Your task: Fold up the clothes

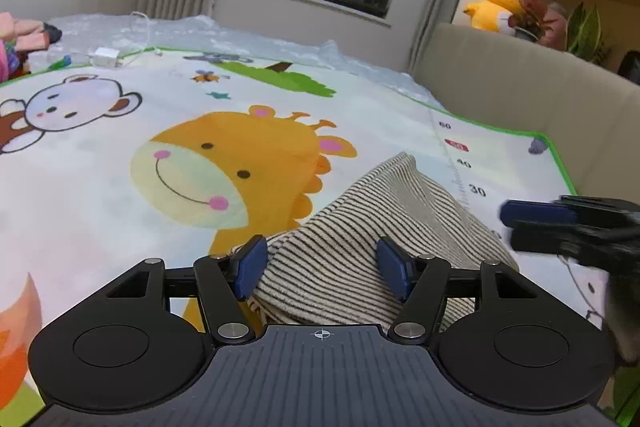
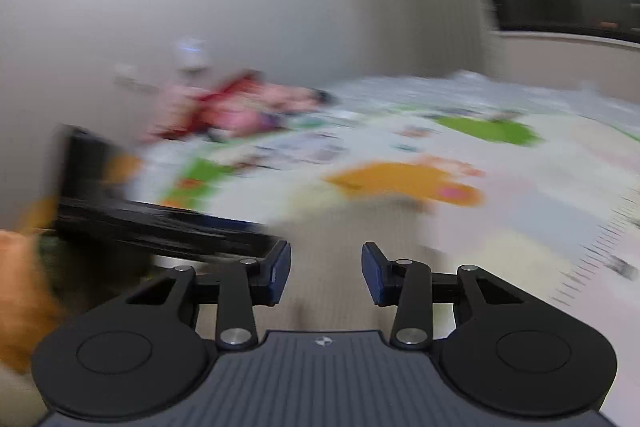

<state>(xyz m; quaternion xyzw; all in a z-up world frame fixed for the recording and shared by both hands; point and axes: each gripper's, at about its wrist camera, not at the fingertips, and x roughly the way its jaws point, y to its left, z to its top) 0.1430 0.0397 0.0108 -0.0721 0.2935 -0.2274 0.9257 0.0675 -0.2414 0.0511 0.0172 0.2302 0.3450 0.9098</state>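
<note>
The left wrist view sharply shows the striped garment (image 1: 352, 247) bunched on the cartoon mat (image 1: 120, 187) between the released left gripper (image 1: 324, 267), whereas the blurred right wrist view shows only the right gripper (image 2: 325, 274) parted, holding nothing.

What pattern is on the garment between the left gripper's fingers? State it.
Thin dark stripes on beige: the striped garment, clearest in the left wrist view.

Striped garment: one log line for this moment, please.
left gripper open over striped garment | right gripper open, view blurred | garment bunched on play mat
</note>
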